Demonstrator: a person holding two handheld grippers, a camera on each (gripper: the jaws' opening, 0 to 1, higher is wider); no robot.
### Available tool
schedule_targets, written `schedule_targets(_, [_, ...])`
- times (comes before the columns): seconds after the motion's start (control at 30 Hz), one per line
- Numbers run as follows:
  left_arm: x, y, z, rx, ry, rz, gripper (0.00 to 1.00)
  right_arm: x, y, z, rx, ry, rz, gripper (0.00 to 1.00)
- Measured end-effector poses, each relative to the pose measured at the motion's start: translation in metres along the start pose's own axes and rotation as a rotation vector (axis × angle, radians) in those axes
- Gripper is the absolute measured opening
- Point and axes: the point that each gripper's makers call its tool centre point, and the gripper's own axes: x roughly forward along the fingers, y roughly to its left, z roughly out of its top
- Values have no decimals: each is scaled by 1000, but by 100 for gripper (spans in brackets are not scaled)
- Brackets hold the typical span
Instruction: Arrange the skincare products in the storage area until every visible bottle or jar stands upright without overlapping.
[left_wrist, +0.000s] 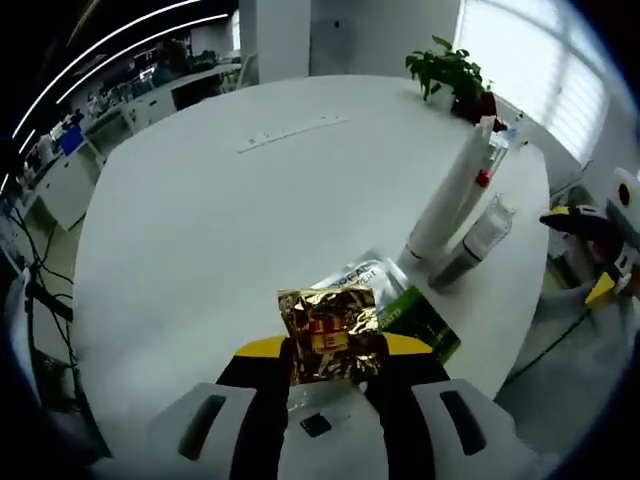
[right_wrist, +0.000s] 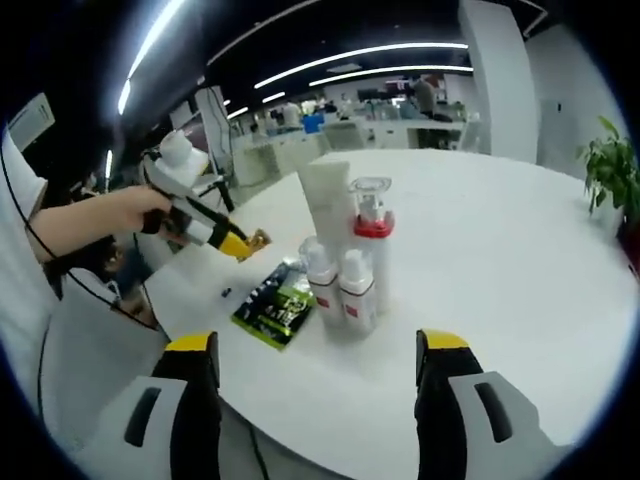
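Left gripper view has the left gripper (left_wrist: 335, 350) clamped on a gold foil sachet (left_wrist: 328, 335) at 6 o'clock, above a green sachet (left_wrist: 425, 320) on the white table (left_wrist: 220, 230). Right gripper view: right gripper (right_wrist: 315, 355) gapes wide, empty; upright bottles (right_wrist: 345, 260) cluster at centre, green sachet at 8 o'clock

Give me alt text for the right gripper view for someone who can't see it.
The open right gripper faces a cluster of upright bottles on a round white table, a green packet lying beside them. At left, a hand holds the left gripper, pinching a gold packet.
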Motion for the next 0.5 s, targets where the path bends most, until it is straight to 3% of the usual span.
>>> schedule_targets(0.2, [-24, -20, -5, -10, -58, -3, 35, -1, 11, 12, -13, -49, 44, 72])
schedule_targets(0.5, [-45, -43, -23, 48, -96, 2, 36, 2, 30, 12, -31, -40, 114, 56])
